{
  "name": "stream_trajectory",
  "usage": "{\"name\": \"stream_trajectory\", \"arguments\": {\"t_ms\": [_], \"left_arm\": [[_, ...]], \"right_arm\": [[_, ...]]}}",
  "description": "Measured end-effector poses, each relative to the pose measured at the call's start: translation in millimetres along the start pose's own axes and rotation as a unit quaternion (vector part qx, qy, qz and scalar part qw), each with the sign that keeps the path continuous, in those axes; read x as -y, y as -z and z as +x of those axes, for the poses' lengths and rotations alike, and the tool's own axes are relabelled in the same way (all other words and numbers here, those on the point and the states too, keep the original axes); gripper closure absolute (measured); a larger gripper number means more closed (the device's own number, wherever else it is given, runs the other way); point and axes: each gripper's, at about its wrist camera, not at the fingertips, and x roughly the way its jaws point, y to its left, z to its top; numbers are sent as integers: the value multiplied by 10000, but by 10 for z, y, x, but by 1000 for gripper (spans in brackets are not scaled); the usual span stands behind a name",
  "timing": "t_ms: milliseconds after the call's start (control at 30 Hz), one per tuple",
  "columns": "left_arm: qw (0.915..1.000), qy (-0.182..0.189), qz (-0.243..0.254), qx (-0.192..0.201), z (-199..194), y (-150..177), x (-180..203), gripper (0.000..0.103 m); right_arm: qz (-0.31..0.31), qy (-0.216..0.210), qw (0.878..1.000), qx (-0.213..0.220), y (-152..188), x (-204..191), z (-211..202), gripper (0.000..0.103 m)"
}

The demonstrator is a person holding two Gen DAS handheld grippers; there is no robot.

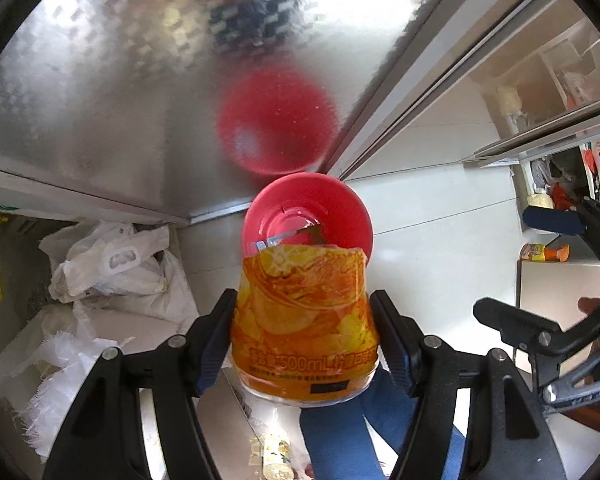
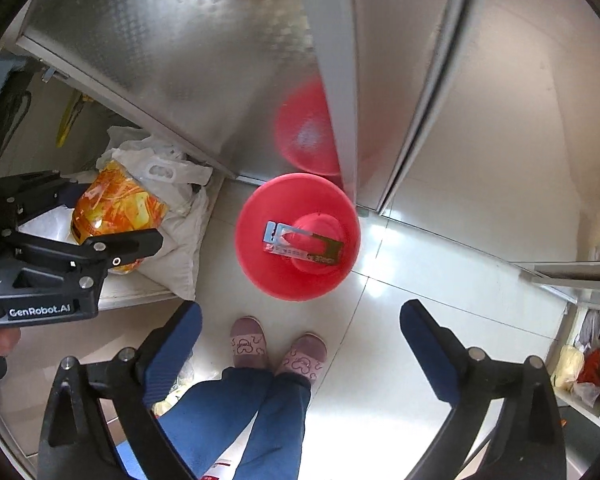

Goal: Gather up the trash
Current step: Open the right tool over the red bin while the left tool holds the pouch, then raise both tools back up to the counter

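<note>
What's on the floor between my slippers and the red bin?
Nothing: in the right wrist view, the stretch of pale floor tile between the slippers and the red bin is bare.

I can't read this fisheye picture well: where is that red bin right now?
The red bin stands on the pale floor tiles just ahead of the person's slippers, against the corner of the steel cabinet, with a flat package lying inside.

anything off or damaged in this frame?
Yes: the orange bottle in the left gripper has a torn, ragged label edge at its far end. A flat card wrapper already lies in the red bin. No spill.
</note>
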Motion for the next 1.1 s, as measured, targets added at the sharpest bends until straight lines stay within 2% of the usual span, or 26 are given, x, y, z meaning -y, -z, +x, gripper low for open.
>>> {"name": "stream_trajectory", "arguments": {"t_ms": [167, 200, 233, 267, 367, 500, 667, 900, 1100], "left_arm": [[10000, 6, 7, 38, 51, -51, 42, 38], [10000, 0, 25, 48, 55, -60, 50, 34], [10000, -32, 45, 69, 52, -66, 65, 24], [9999, -87, 74, 89, 45, -71, 79, 20], [9993, -237, 201, 193, 0, -81, 148, 19], [9990, -189, 303, 257, -50, -74, 176, 15], [9986, -217, 332, 338, -181, -43, 168, 15], [9975, -291, 405, 505, -682, 95, 236, 12], [9963, -189, 196, 817, -1385, 244, 168, 12]], "right_arm": [[-12, 51, 9998, 174, 39, 58, -21, 4], [15, 57, 9998, 190, 43, 84, -23, 4], [52, 78, 9998, 192, 44, 107, -18, 4], [84, 65, 9998, 180, 45, 126, -10, 4], [195, 56, 9996, 198, 58, 188, 0, 4], [199, 119, 9994, 271, 78, 198, -5, 4], [50, 102, 9996, 256, 104, 104, -60, 4], [32, -7, 9997, 224, 101, -6, -389, 4], [-113, -87, 9994, 307, 63, -210, -882, 4]]}}
